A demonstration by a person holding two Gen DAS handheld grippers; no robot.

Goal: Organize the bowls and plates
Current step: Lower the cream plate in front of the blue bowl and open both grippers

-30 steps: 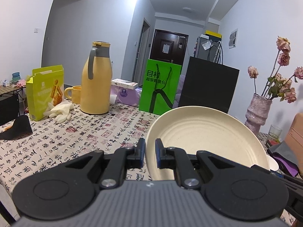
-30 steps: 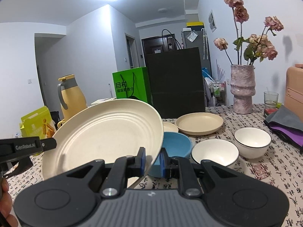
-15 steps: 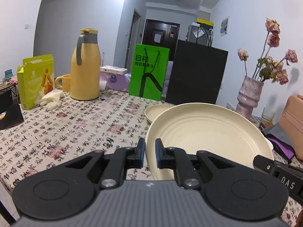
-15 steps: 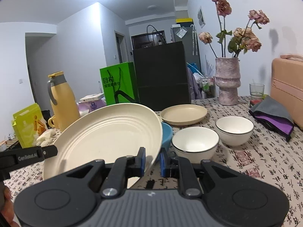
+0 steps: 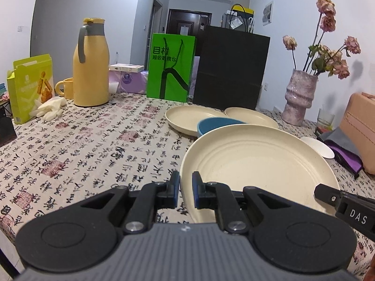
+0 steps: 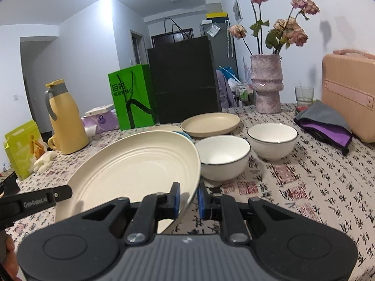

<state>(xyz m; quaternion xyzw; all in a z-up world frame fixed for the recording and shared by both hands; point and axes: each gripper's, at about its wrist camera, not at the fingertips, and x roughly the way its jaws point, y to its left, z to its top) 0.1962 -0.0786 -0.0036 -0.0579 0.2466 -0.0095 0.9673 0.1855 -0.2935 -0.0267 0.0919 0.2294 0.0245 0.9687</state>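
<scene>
Both tongs pinch the same large cream plate [image 5: 255, 164]: the left gripper [image 5: 185, 190] clamps its near-left rim, the right gripper [image 6: 188, 197] its right rim, holding it tilted and empty above the patterned tablecloth [image 5: 82, 147]. Beyond it sit a blue bowl [image 5: 218, 125] on another cream plate [image 5: 187, 118] and two empty white bowls [image 6: 222, 155], while the pink vase [image 6: 267, 84] holds dried roses.

1. You had a yellow thermos jug [image 5: 91, 64] standing upright at the far left of the patterned tablecloth [image 5: 77, 149], with a yellow mug [image 5: 64, 88] just beside it.
2. A green paper bag [image 5: 170, 66] and a black paper bag [image 5: 230, 69] stood side by side at the back.
3. A pink vase [image 6: 267, 83] held dried roses [image 6: 289, 27].
4. A peach case [image 6: 349, 96] stood far right, a grey-and-purple cloth [image 6: 324, 124] against it.
</scene>
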